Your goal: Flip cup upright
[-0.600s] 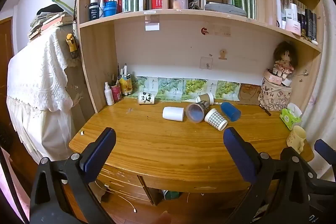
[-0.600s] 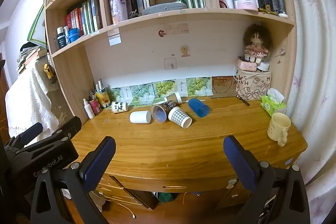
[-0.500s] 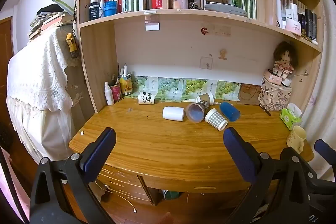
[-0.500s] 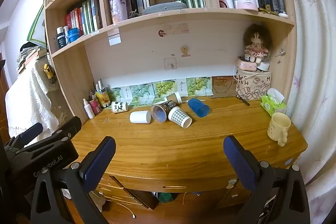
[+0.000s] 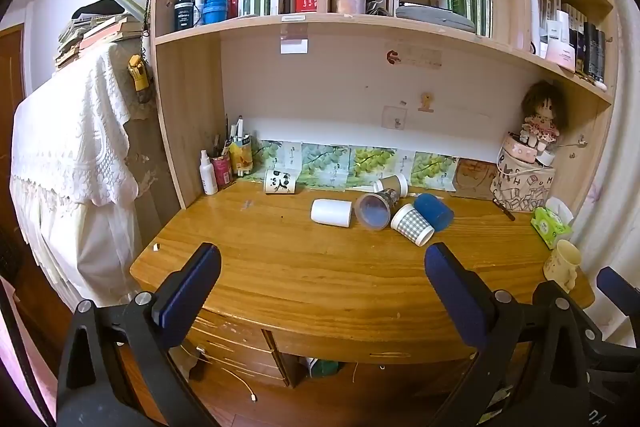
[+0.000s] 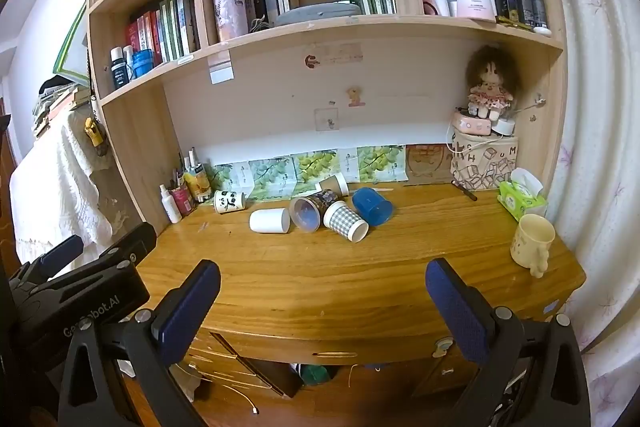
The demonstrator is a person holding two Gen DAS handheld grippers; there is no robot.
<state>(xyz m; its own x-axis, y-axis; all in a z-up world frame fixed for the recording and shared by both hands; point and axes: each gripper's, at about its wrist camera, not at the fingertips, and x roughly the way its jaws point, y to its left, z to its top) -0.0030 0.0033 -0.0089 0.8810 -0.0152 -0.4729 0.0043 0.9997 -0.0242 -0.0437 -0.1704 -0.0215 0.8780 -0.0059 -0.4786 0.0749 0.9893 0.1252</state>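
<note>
Several cups lie on their sides near the back of the wooden desk [image 5: 320, 279]: a white cup [image 5: 331, 212] [image 6: 269, 220], a dark patterned cup [image 5: 376, 209] [image 6: 310, 209], a grey checked cup [image 5: 412, 225] [image 6: 345, 221], a blue cup [image 5: 434, 211] [image 6: 373, 206], a brown paper cup [image 5: 391, 183] [image 6: 334, 183] and a panda cup [image 5: 280, 182] [image 6: 229, 201]. My left gripper [image 5: 320, 287] and right gripper [image 6: 320, 291] are both open and empty, held in front of the desk's near edge, well short of the cups.
A cream mug [image 6: 532, 241] [image 5: 562, 263] stands upright at the desk's right end beside a green tissue pack [image 6: 520, 201]. Bottles and a pen holder [image 5: 222, 167] stand at the back left. A doll on a box [image 6: 484, 147] sits back right. Bookshelves hang above; drawers lie below.
</note>
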